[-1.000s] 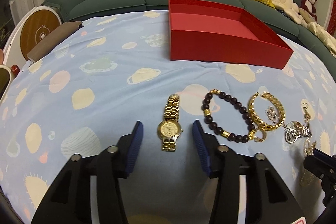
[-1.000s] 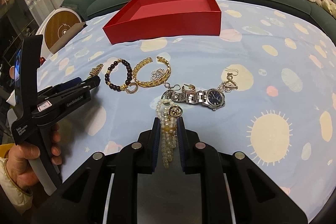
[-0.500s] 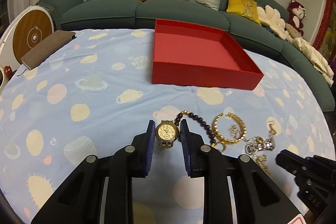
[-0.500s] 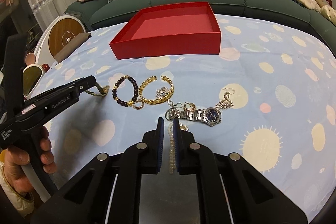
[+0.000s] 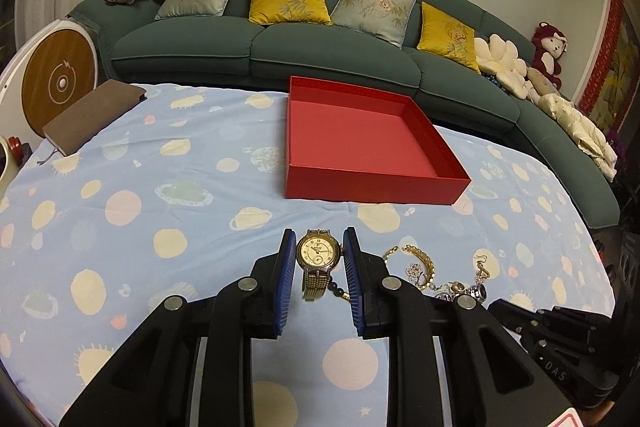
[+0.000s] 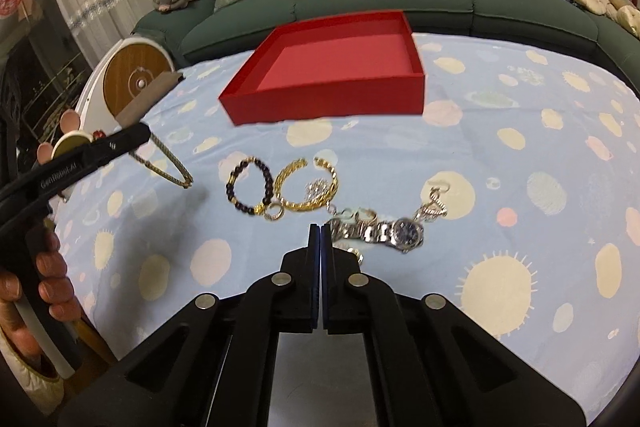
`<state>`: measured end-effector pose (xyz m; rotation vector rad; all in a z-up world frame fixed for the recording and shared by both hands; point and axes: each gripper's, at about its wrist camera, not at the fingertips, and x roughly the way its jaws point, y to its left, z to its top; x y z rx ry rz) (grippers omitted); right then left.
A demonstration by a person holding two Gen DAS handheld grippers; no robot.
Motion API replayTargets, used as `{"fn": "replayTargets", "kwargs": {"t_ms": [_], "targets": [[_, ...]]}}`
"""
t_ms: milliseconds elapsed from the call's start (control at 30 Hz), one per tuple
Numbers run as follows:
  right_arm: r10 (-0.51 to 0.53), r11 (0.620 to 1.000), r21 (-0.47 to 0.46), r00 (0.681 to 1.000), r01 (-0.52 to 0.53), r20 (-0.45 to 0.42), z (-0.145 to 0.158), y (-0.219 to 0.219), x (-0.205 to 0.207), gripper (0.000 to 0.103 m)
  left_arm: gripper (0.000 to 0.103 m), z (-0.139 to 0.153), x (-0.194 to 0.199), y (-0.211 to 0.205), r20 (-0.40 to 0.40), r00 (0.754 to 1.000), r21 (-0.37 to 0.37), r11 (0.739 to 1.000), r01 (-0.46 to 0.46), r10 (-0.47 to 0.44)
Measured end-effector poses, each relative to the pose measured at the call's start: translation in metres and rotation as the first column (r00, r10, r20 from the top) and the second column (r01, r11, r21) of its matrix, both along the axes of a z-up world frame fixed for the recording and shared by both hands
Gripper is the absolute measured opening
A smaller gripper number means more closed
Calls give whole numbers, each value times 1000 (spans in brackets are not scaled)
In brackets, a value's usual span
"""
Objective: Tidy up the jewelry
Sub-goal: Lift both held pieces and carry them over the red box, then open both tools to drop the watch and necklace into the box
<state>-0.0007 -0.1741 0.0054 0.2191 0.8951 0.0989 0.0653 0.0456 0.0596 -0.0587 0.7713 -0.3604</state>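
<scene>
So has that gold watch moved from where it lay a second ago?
Yes. The gold watch is lifted off the tablecloth, pinched between the left gripper's fingers, its band dangling, nearer the red box.

Dim, warm indoor light is falling evenly; shadows are lying soft. Fisheye bending is curving the edges, corners vignetting black. Right wrist view is showing slight motion blur.

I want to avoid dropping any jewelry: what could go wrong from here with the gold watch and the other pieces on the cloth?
1. The left gripper pinches the gold watch only at its round case, so it might slip out.
2. Its strap hangs loose and may catch the near wall of the red box.
3. The silver watch lies against small pieces; lifting one could drag the others.
</scene>
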Motion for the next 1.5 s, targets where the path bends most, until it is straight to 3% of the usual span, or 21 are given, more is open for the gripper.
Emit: {"fn": "replayTargets", "kwargs": {"t_ms": [67, 133, 433, 567, 733, 867, 1000, 1167, 1367, 1500], "targets": [[4, 1000, -19, 1000, -5, -28, -11, 6, -3, 13, 21, -3, -1, 1, -7, 1000, 4, 1000, -2, 2], [12, 999, -51, 999, -15, -49, -20, 11, -5, 18, 21, -5, -1, 2, -12, 1000, 9, 1000, -1, 1], [-9, 996, -94, 994, -1, -113, -43, 10, 0, 19, 21, -13, -6, -2, -22, 1000, 30, 999, 17, -16], [-2, 994, -110, 995, -9, -100, -42, 13, 1, 14, 21, -15, -7, -3, -29, 999, 31, 999, 23, -22], [10, 995, -101, 999, -15, -51, -27, 19, 1, 13, 21, -11, -6, -5, -31, 999, 24, 999, 36, -36], [37, 996, -79, 999, -35, 31, 12, 19, 12, 13, 21, 6, 9, -14, -40, 996, 2, 997, 76, -76], [69, 996, -55, 994, -65, 81, 51, 7, 55, 13, 21, 32, 44, -33, -8, 994, 1, 994, 110, -110], [34, 997, -68, 993, -27, 114, 73, -21, 145, 13, 21, 49, 114, -69, 54, 992, 52, 993, 110, -112], [-46, 998, -45, 994, 50, 101, 63, -60, 248, 13, 21, 31, 205, -110, 55, 995, 119, 990, 73, -80], [-85, 995, -45, 995, 88, 56, 41, -75, 299, 13, 21, 6, 256, -125, -14, 998, 117, 991, 69, -68]]}}
